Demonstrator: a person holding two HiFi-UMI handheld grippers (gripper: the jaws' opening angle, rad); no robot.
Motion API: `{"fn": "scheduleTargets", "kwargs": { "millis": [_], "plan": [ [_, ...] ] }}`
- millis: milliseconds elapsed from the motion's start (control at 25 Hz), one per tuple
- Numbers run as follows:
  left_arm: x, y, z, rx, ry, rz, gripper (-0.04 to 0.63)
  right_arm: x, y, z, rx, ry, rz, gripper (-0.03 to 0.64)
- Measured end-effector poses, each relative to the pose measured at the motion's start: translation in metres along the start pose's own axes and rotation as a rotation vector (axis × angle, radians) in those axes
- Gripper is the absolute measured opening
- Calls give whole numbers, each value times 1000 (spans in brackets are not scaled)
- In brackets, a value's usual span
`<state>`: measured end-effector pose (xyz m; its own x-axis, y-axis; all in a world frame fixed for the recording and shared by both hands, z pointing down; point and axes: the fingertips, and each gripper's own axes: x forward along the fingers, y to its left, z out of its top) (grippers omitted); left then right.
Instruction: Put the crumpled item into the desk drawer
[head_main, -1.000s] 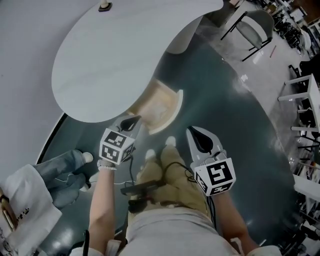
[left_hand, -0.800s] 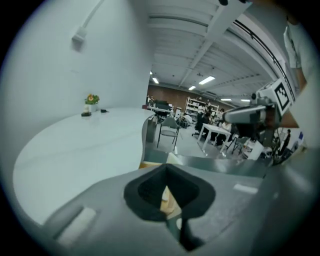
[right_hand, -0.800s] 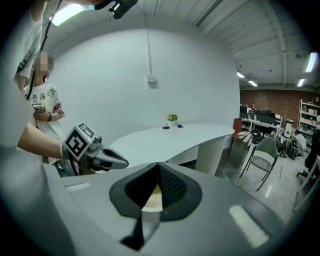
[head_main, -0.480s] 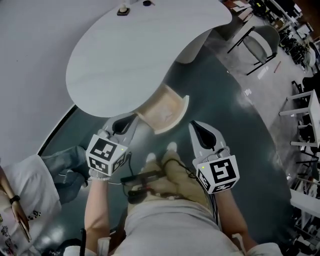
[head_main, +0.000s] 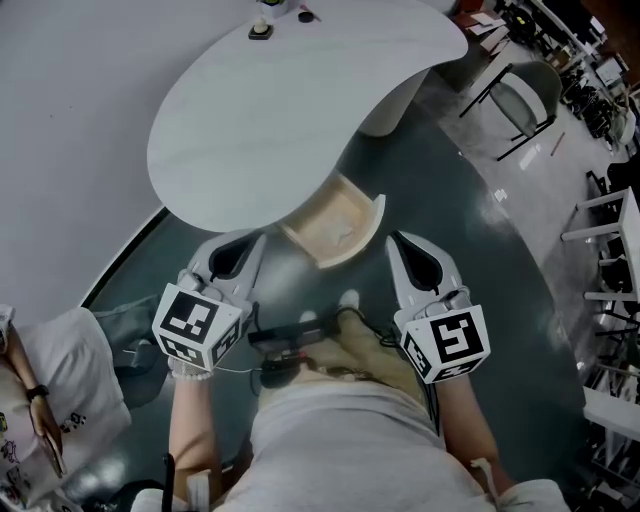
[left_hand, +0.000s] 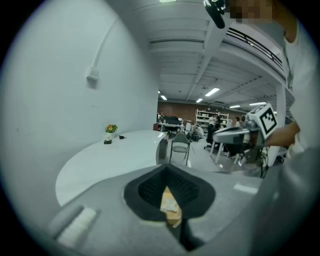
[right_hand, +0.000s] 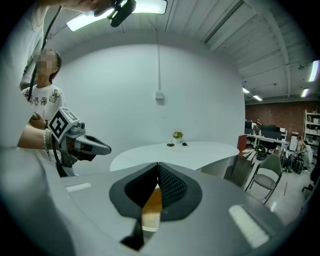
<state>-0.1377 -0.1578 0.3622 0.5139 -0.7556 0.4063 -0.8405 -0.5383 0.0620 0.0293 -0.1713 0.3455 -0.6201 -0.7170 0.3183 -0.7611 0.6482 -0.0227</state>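
- The left gripper (left_hand: 167, 167) has its jaws closed, tips meeting.
- A tan sliver (left_hand: 171, 207) with a pale patch shows in the slit below the tips; what it is can't be told.
- Beyond the jaws and to their left lies a white desk top (left_hand: 107, 160), with a small flower pot (left_hand: 110, 131) at its far edge.
- Straight past the tips stands a chair (left_hand: 179, 146).
- To the right of the jaws a hand holds the right gripper (left_hand: 220, 135), with its marker cube (left_hand: 265, 118).

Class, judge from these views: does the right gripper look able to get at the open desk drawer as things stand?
Probably yes. The right gripper hovers just beside the drawer, which stands pulled out from under the desk, top open, with nothing between them.
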Motion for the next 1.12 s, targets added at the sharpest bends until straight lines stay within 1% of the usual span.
{"fn": "scheduleTargets", "kwargs": {
  "millis": [360,480,720,1120],
  "plan": [
    [-28,-6,17,11,-43,32,-5,-3,3,11,-8,-21,-2,5],
    [-29,-8,20,2,-60,29,-5,-1,5,13,-17,-23,4,5],
    [-25,-13,22,-9,-64,8,-4,2,5,15,-28,-16,9,5],
    [-6,-18,19,-6,-54,-26,-3,2,-6,7,-21,0,-18,5]
  ]
}}
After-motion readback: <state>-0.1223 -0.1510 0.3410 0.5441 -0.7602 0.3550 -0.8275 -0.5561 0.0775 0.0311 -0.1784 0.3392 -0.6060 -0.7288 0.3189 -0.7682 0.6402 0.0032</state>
